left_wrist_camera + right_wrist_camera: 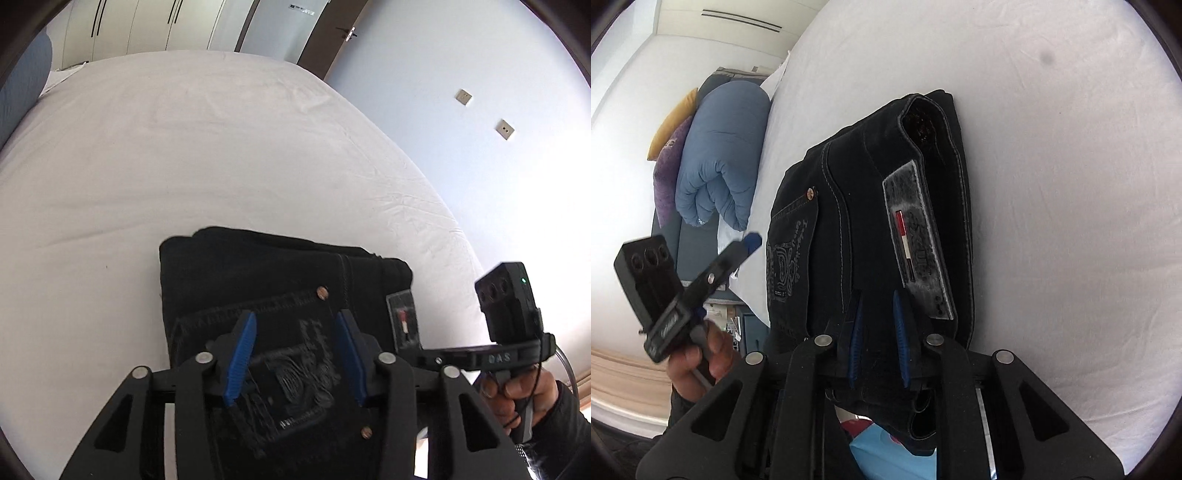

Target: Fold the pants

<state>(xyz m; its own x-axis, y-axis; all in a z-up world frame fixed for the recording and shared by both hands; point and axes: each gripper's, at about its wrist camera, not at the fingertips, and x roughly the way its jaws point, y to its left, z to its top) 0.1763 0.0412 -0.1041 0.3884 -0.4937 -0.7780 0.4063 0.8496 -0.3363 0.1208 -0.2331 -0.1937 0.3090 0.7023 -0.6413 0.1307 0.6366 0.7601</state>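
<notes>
Left gripper [295, 354] jaws apart over the embroidered back pocket [284, 354], gripping nothing, right gripper [877, 332] jaws also apart over the waistband by the leather patch [918, 240], black pants [266, 280] folded compact near the white bed [184, 147] edge, blue duvet [720, 162] beyond.

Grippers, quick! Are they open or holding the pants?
Left gripper: open above the pants, holding nothing.
Right gripper: open over the pants, holding nothing.
</notes>
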